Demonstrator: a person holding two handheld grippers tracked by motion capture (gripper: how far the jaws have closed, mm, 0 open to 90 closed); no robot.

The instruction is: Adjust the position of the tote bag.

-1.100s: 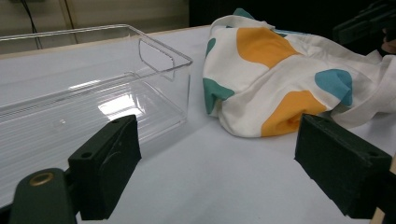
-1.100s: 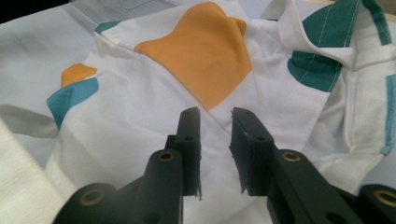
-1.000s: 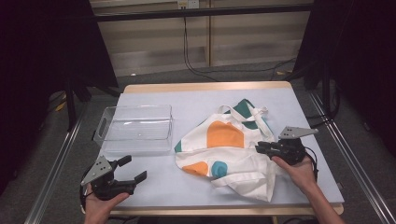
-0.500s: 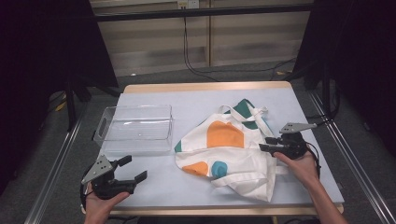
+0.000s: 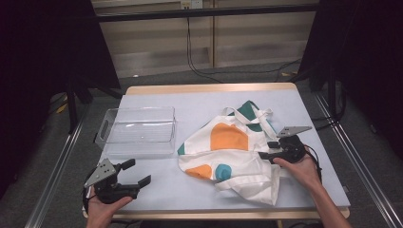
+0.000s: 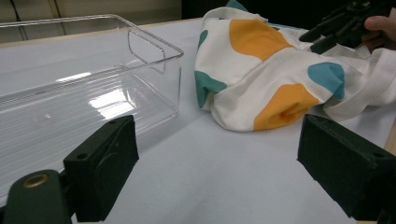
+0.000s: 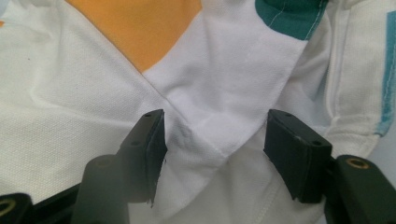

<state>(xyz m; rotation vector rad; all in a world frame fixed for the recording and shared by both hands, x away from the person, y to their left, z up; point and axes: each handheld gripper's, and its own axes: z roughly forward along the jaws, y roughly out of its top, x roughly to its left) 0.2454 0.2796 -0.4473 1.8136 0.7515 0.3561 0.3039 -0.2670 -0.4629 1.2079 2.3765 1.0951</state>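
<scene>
A: State the condition of the right gripper (image 5: 267, 151).

B: Its jaws have just been opening. A raised fold of the white cloth bag (image 5: 237, 156) lies between the fingers (image 7: 148, 140), which do not press on it.

A: And the left gripper (image 5: 138, 174)?

B: Jaws spread wide, nothing between them; bare table (image 5: 190, 107) lies under the fingers (image 6: 105, 163).

A: Locate the bag relative to the left fingers.

B: Ahead and to the right, well apart. The clear plastic bin (image 5: 138, 130) sits just ahead to the left, near the left finger.
</scene>
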